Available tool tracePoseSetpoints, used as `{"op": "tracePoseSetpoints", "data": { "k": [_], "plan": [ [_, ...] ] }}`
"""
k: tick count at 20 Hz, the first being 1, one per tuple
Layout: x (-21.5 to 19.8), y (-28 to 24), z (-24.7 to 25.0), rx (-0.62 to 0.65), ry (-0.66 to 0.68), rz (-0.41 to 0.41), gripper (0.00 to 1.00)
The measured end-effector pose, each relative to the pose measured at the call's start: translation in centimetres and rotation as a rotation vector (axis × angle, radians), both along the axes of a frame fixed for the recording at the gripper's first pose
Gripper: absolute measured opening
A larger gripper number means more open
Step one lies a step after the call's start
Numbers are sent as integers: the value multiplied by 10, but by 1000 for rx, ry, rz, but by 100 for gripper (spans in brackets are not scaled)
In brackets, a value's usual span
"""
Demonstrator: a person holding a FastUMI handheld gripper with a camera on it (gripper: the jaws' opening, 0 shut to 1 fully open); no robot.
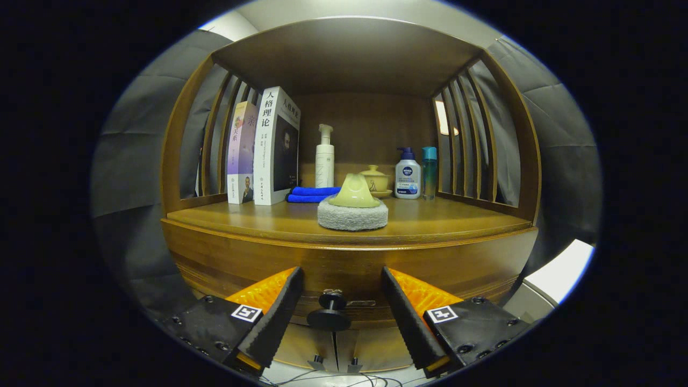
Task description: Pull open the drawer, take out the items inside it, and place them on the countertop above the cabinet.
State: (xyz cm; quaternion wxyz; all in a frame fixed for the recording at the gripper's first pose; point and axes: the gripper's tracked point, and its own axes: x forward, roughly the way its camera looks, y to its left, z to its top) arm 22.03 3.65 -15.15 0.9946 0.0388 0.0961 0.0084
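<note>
A: Start with the biggest thing. What do you see?

B: A brown wooden cabinet with slatted sides [344, 161]. Its top is the wooden desk [430, 220]. Below that runs the curved wooden drawer front [226, 263], which looks shut, flush under the desk's edge.

A: And on the desk?

B: Two upright white books [263, 148] lean at the left slats. At the back stand a tall white pump bottle [324, 158], a folded blue cloth [312, 194], a small yellow lidded bowl [375, 180], a white pump bottle with a blue cap [407, 174] and a slim teal bottle [429, 172]. Near the front sits a round grey scrubbing pad with a yellow-green handle [352, 207].

A: Did the pad come out of the drawer?

B: One look can't say. It lies where the task wants items put, but it may simply belong there.

A: The gripper [342, 293]?

B: Its fingers [282, 312] stand well apart, holding nothing, either side of the small black round drawer knob [330, 312], probably lined up to take it or just let go.

A: What's hidden?

B: The drawer's inside, so whether anything is in there.
</note>
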Motion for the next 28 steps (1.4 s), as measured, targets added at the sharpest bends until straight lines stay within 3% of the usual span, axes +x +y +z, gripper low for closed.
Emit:
{"op": "tracePoseSetpoints", "data": {
  "k": [2,6,18,28],
  "plan": [
    [-3,5,2,-9,9,35,97],
    [-23,-5,30,1,-35,22,98],
    [-137,-18,131,32,-106,0,98],
    [-189,-2,146,69,-138,41,98]
  ]
}}
